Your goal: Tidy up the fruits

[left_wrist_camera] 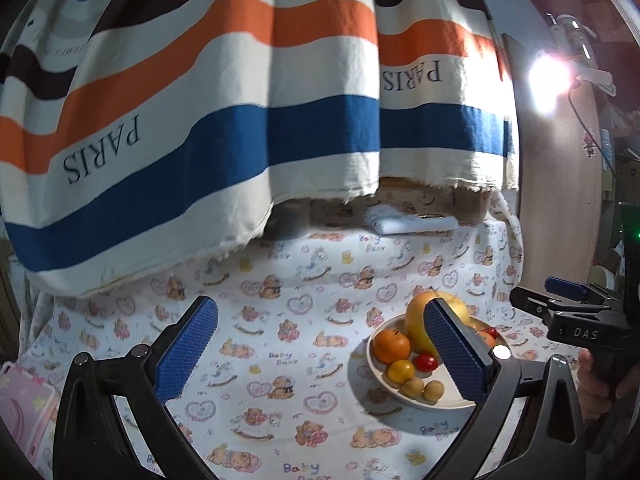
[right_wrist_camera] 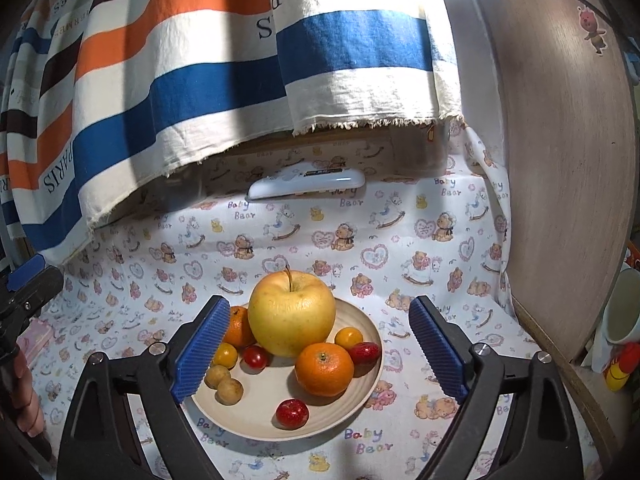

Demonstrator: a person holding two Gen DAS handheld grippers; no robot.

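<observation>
Judging from how things lay, the sorting looked close to finished: every fruit in sight sat on the cream plate [right_wrist_camera: 366, 376], which rested on the bear-print cloth [right_wrist_camera: 400, 248] covering the table. No loose fruit showed on the cloth in either view, though the corners behind the gripper frames were hidden, so a stray piece could not be ruled out.

On the plate, the big yellow apple [right_wrist_camera: 291, 312] stood upright at the far side, stem up. An orange [right_wrist_camera: 324, 369] lay just near and right of it, and a second orange [right_wrist_camera: 239, 326] sat at the apple's left, partly behind a blue pad. A small yellow fruit [right_wrist_camera: 348, 337] and a red one [right_wrist_camera: 364, 352] lay at the right rim. A red cherry tomato [right_wrist_camera: 255, 357], a yellow one [right_wrist_camera: 225, 355] and two small tan round fruits [right_wrist_camera: 224, 384] clustered at the left. One more red fruit [right_wrist_camera: 292, 413] lay alone at the near edge.

The right gripper [right_wrist_camera: 318, 354] hovered over the plate with its jaws spread wide, nothing between the pads pressed or pinched. The left gripper [left_wrist_camera: 320, 354] was also spread wide and empty, aimed at bare cloth left of the plate.

What remained, if anything, seemed only tidying or withdrawing the hands. A striped towel [right_wrist_camera: 180, 80] hung at the far side, and a white case [right_wrist_camera: 308, 184] lay beneath it.
</observation>
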